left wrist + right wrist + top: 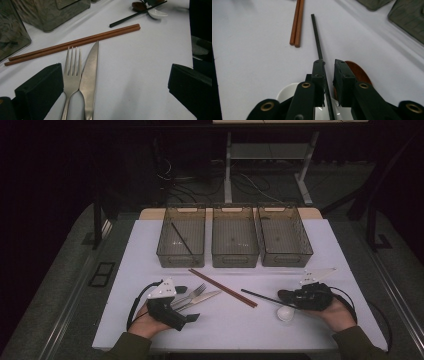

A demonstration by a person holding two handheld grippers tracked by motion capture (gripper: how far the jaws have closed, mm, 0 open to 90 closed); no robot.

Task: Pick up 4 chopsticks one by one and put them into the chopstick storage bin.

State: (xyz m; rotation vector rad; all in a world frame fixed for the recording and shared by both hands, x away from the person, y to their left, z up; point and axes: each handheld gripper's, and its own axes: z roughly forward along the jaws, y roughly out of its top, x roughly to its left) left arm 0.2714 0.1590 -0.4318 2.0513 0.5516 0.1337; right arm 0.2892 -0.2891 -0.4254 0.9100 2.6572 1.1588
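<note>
R gripper (329, 83) low over the black chopstick (317, 40), jaws narrow w/ a gap, stick btwn them, touching one pad. Stick lies flat on table (320, 245), long axis along the jaws, far tip pointing at brown chopsticks (297, 25). L gripper (115, 85) wide, nothing held.

White table (330, 245) carries three smoky bins (235, 242) along the back; nearer lie brown chopsticks (223, 288), fork (192, 294), knife (200, 300), a black chopstick (260, 296), white spoon (286, 314).

three bins (235, 242) are standing in a row at the counter's (325, 245) far side; before them, fork (192, 294) and knife (200, 299) are lying left, paired chopsticks (222, 287) centre, single chopstick (260, 296) and spoon (286, 314) right.
</note>
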